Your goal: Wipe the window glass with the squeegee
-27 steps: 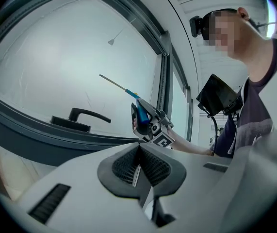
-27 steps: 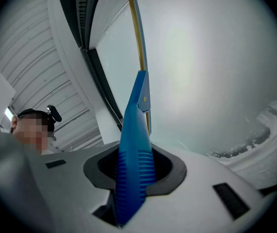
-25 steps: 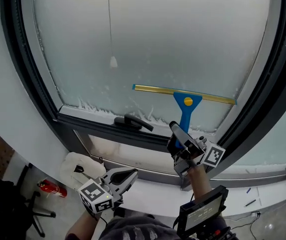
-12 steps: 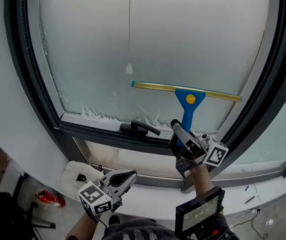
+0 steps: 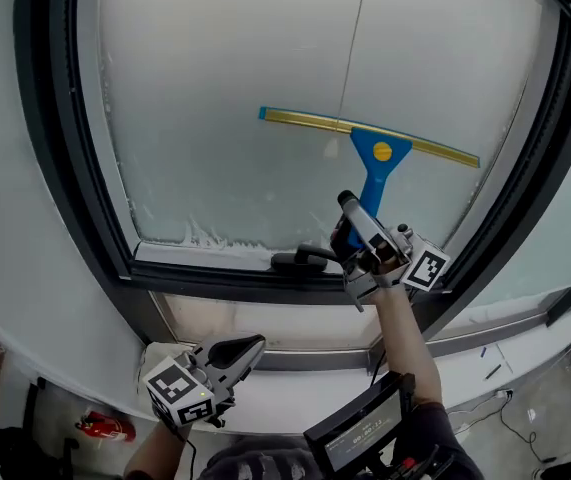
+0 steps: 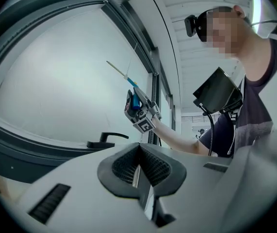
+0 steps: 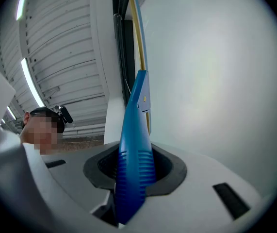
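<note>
A squeegee [image 5: 373, 158] with a blue handle and a brass-coloured blade rail lies flat against the frosted window glass [image 5: 245, 88], blade roughly level across the right half of the pane. My right gripper [image 5: 357, 230] is shut on the blue squeegee handle [image 7: 135, 164], below the blade. In the right gripper view the handle runs up between the jaws to the rail [image 7: 137, 38]. My left gripper [image 5: 227, 353] hangs low by the sill, shut and holding nothing, its jaws [image 6: 139, 166] pressed together. Foam residue [image 5: 205, 236] lines the glass's bottom edge.
A black window frame [image 5: 55, 158] surrounds the pane, with a black lever handle [image 5: 305, 260] on the lower rail just left of my right gripper. A thin cord [image 5: 350, 58] hangs in front of the glass. A white sill [image 5: 295, 383] runs below.
My right gripper has slid the squeegee upward on the glass, away from the bottom rail. The view has shifted with it. My left gripper stays low and shut.
</note>
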Available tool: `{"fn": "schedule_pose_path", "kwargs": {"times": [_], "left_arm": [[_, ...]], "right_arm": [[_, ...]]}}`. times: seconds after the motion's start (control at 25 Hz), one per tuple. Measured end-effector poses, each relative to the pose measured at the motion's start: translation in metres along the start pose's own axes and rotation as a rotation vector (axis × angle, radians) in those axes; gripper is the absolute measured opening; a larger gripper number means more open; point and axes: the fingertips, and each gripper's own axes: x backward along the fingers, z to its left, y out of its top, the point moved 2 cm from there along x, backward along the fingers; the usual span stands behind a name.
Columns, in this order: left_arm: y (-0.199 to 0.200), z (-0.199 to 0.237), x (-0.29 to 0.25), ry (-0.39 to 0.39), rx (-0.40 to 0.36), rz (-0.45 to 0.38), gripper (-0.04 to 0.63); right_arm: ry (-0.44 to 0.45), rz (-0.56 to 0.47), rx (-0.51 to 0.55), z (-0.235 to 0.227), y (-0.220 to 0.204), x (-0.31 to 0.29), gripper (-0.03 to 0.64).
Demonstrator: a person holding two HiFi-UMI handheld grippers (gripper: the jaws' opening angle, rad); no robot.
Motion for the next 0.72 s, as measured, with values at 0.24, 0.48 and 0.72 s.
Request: {"fn": "schedule_pose_path", "kwargs": {"times": [0.24, 0.48, 0.72], "left_arm": [[0.023, 0.017, 0.008, -0.013, -0.030, -0.040, 0.005], [0.033, 0.017, 0.001, -0.013, -0.055, -0.068, 0.005], [0.024, 0.019, -0.007, 0.003, -0.040, -0.058, 0.005]], "right_arm": [[0.049, 0.036, 0.054, 0.001, 0.012, -0.052, 0.101], [0.113, 0.073, 0.034, 0.005, 0.029, -0.092, 0.101], [0.132, 0.112, 0.044, 0.003, 0.054, -0.125, 0.101]]}}
